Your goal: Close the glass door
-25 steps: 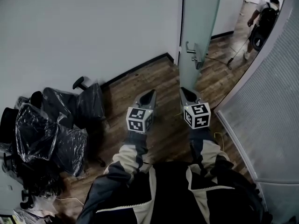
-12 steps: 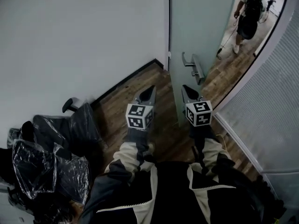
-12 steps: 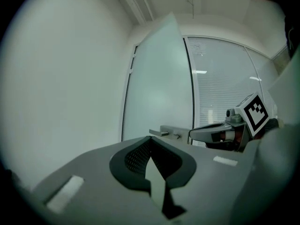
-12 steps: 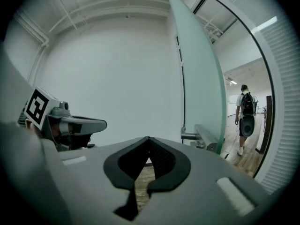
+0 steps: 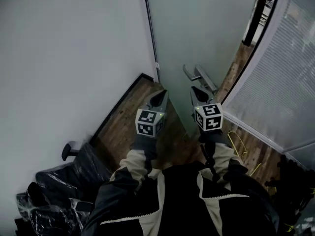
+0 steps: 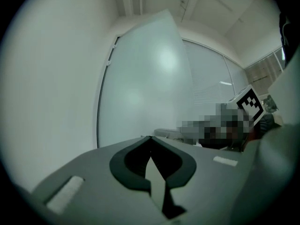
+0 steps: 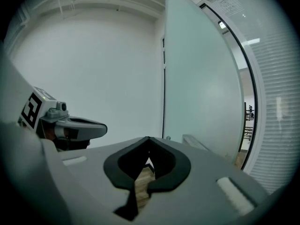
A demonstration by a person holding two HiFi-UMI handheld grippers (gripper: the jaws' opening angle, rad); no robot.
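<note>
The glass door point(image 5: 206, 28) has drawn near, its handle point(image 5: 199, 75) now just beyond the right tongs point(image 5: 195, 90). These and the left tongs point(image 5: 161, 94) are pressed together, empty; closing can probably begin.

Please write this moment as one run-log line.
glass door: ajar, not yet closed | left gripper: shut, empty | right gripper: shut, empty, close to door handle

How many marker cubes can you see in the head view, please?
2: one marker cube sits on the left gripper, the other on the right gripper. None seems hidden.
</note>
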